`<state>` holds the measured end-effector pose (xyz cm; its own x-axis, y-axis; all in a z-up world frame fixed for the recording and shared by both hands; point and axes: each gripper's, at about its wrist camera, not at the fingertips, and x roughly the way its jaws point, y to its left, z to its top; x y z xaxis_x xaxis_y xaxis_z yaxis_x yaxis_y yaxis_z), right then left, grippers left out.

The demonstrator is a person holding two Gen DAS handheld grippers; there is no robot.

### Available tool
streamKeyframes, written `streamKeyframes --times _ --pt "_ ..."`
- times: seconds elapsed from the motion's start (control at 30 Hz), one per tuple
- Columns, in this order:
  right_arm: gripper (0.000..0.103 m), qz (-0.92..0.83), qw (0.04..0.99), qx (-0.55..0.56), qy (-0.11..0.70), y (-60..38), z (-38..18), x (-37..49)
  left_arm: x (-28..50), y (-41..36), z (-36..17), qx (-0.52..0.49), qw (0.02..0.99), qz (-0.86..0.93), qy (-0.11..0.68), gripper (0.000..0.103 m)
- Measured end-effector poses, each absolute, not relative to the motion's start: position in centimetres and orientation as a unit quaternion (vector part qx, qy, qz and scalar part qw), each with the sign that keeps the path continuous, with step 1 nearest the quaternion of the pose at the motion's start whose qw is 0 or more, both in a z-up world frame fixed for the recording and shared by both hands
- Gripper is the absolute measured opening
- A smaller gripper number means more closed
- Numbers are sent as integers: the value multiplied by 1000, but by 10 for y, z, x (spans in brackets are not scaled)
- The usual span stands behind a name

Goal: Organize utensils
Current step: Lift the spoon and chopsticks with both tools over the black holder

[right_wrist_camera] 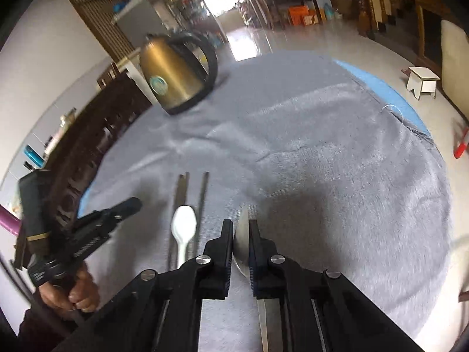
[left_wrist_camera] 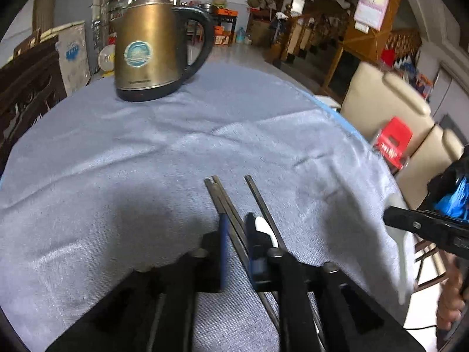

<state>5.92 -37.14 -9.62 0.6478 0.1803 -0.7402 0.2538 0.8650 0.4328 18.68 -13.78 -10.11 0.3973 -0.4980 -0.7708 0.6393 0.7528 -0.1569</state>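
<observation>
Right wrist: right gripper (right_wrist_camera: 241,228) jaws clamp metal spoon (right_wrist_camera: 242,243); left gripper (left_wrist_camera: 237,228) jaws parted.

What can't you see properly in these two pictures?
- Right wrist view: handle end of the white spoon, hidden behind the right gripper.
- Left wrist view: near ends of the chopsticks, under the left gripper.
- Left wrist view: thing in the right gripper, just a white blur.

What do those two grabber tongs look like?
Both tongs, left and right, are black plastic with flat fingers, ribbed pads and round silver bolts on the linkages. The left shows blue pad edges. In the right view its black body carries a gold-trimmed band.
</observation>
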Motion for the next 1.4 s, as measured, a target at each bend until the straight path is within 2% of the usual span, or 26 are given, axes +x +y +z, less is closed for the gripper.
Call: streamKeyframes --times 0.07,0.3,0.33,0.37,0.4,0.67,0.87,1.1,1.27,1.4 --pt "11 -19 869 263 419 -368 -98 50 183 -150 -110 97 826 -348 433 30" --pt "11 -31 854 279 438 -385 -116 20 176 -183 -136 147 805 -358 449 29" --pt "11 -34 853 279 440 -388 -118 18 175 -183 -136 148 806 -360 446 25" --pt "11 -37 852 280 440 -390 -119 17 176 -182 -138 146 804 -362 449 10" --pt "11 -37 852 282 439 -392 -119 16 178 -181 -139 145 802 -361 453 5" --pt "11 -16 869 277 410 -381 -102 16 174 -151 -116 119 835 -346 411 4" --pt "11 28 895 308 320 -365 -70 -2 172 -88 -87 38 881 -269 386 4" --pt "11 55 921 339 181 -335 -31 -37 118 -3 -50 -62 937 -153 307 4" --pt "11 67 933 328 130 -309 -8 -50 73 34 -15 -117 953 -133 247 4" --pt "11 74 934 326 129 -292 -6 -52 46 40 9 -143 956 -148 210 4"
